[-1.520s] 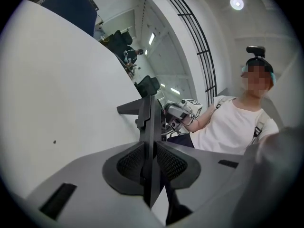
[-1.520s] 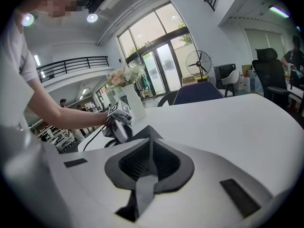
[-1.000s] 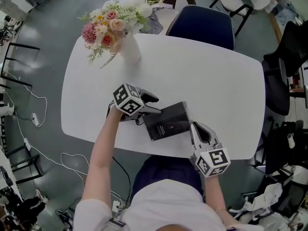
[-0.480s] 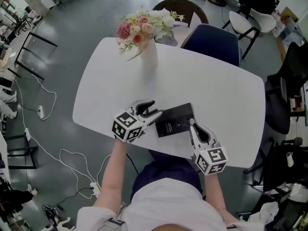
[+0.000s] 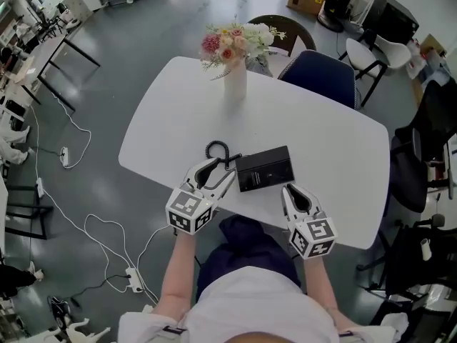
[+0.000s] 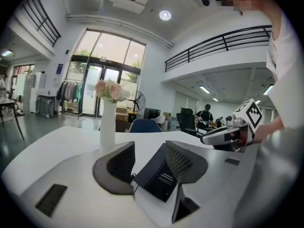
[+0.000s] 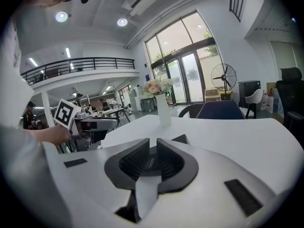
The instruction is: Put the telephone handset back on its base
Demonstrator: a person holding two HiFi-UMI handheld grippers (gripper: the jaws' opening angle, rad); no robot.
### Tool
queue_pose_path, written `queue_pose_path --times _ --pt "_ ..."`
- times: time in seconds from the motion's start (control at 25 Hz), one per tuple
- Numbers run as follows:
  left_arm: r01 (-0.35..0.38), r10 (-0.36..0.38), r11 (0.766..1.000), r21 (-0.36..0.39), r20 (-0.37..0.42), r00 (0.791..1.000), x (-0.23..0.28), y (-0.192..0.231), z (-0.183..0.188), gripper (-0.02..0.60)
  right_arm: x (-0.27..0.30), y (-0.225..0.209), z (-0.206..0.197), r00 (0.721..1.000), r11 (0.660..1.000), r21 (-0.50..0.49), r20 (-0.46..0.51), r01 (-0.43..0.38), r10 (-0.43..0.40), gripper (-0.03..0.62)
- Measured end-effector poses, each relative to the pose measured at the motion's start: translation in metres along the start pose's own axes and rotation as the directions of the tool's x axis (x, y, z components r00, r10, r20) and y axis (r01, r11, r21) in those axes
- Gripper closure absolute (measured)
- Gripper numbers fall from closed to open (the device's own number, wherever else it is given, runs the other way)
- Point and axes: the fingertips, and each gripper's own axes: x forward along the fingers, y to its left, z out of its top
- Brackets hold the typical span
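The telephone handset [image 5: 263,160] sits just beyond the empty, spread, lately narrowing jaws of my left gripper [image 5: 223,171], seemingly already along its base [image 5: 268,179], lengthwise parallel to the table's [image 5: 343,141] near edge, with my right gripper [image 5: 293,191] slightly parted and empty alongside.

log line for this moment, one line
left gripper: open, jaws just closing slightly, empty | right gripper: jaws narrowly apart, empty | telephone: on table, touched by neither gripper
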Motion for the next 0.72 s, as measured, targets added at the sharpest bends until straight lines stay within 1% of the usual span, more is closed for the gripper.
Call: queue_pose_path --times 0.08,0.16,0.28,0.4,0.48,0.56,0.64,0.72 --pt "-0.055 0.056 0.998 -0.014 0.051 0.997 -0.018 -0.001 0.003 0.367 -0.008 0.006 -0.003 1.0 1.0 -0.013 -0.002 -0.003 0.003 0.549" --pt "-0.105 0.107 0.994 -0.018 0.103 0.989 -0.036 0.0 0.008 0.376 -0.015 0.009 -0.004 1.0 1.0 -0.005 0.01 0.001 -0.001 0.549" --pt "-0.168 0.17 0.986 -0.022 0.147 0.974 -0.059 0.0 0.01 0.394 -0.024 0.007 -0.001 0.999 1.0 -0.004 0.041 0.026 -0.026 0.549" --pt "-0.209 0.204 0.978 0.016 0.151 0.967 -0.077 -0.009 0.008 0.445 -0.033 0.004 0.004 0.996 0.998 -0.021 0.076 0.055 -0.054 0.549" --pt "-0.226 0.217 0.973 0.045 0.147 0.965 -0.085 -0.019 0.006 0.457 -0.041 0.004 0.008 0.993 0.998 -0.021 0.102 0.067 -0.064 0.549" --pt "-0.24 0.228 0.969 0.066 0.147 0.962 -0.091 -0.028 0.005 0.489 -0.049 0.003 0.01 0.989 0.997 -0.026 0.125 0.079 -0.075 0.549" --pt "-0.247 0.235 0.966 0.073 0.139 0.962 -0.094 -0.036 0.001 0.508 -0.055 0.004 0.011 0.987 0.996 -0.028 0.14 0.085 -0.081 0.549" --pt "-0.25 0.24 0.967 0.058 0.13 0.962 -0.099 -0.043 -0.005 0.535 -0.062 0.005 0.01 0.984 0.995 -0.024 0.153 0.097 -0.092 0.551"
